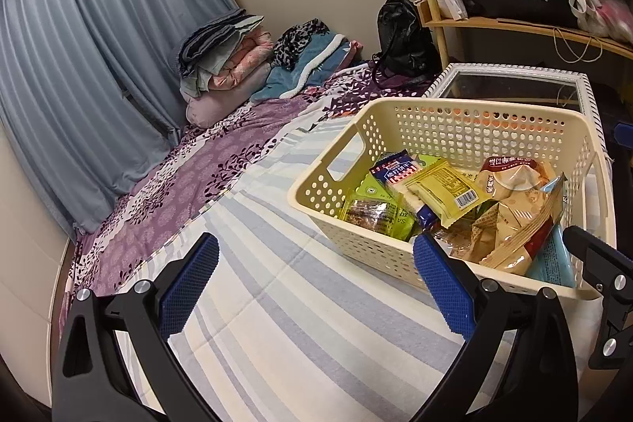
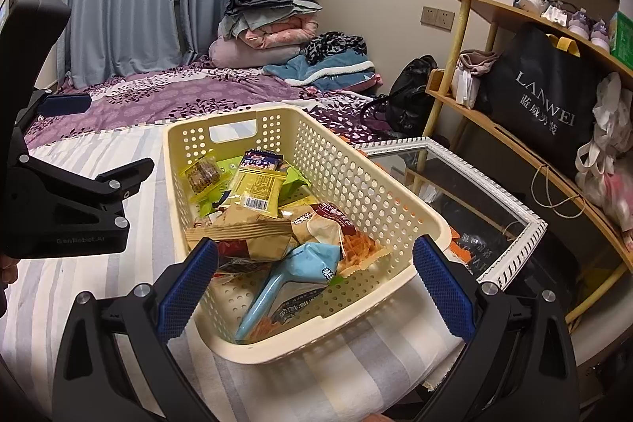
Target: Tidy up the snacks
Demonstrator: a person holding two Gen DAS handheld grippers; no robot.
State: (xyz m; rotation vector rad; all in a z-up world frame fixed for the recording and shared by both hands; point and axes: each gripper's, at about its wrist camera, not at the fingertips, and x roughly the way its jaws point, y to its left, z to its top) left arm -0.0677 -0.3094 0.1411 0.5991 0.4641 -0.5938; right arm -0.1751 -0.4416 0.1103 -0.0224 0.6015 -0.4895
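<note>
Cream perforated basket (image 2: 356,192) on striped bedding (image 1: 277,323), centre of the right wrist view, lower right of the left wrist view; long axis running from lower centre toward upper left of the right wrist frame, handle cutout at the far end. Snack packets heaped inside: light blue packet (image 2: 300,279) nearest the near wall, kraft-coloured bag (image 2: 245,228) just beyond, yellow barcode packet (image 2: 257,190) mid-basket, small clear packet of brown biscuits (image 2: 202,173) toward the far left corner. No packets seen loose on the bedding. Right gripper (image 2: 314,279) spread wide, nothing between the blue pads, straddling the near end of the basket; light blue packet directly ahead between the fingers, its long axis pointing roughly along the fingers and not across them. Left gripper (image 1: 314,281) also spread wide and empty, aimed mostly at bare striped bedding, basket off to its right; only its right pad overlapping the basket's near wall in frame, contact not determinable. Left gripper body also visible at middle left of the right wrist view, beside the basket's left wall. Judgement: right gripper clearly the nearer and better lined up for any pick from the basket; blue packet the first in reach, though lying lengthwise to the fingers, so a turn of the wrist likely needed to close across its narrow side. White-framed glass-topped table (image 2: 510,248) just right of the basket, wooden shelf (image 2: 494,129) beyond
</note>
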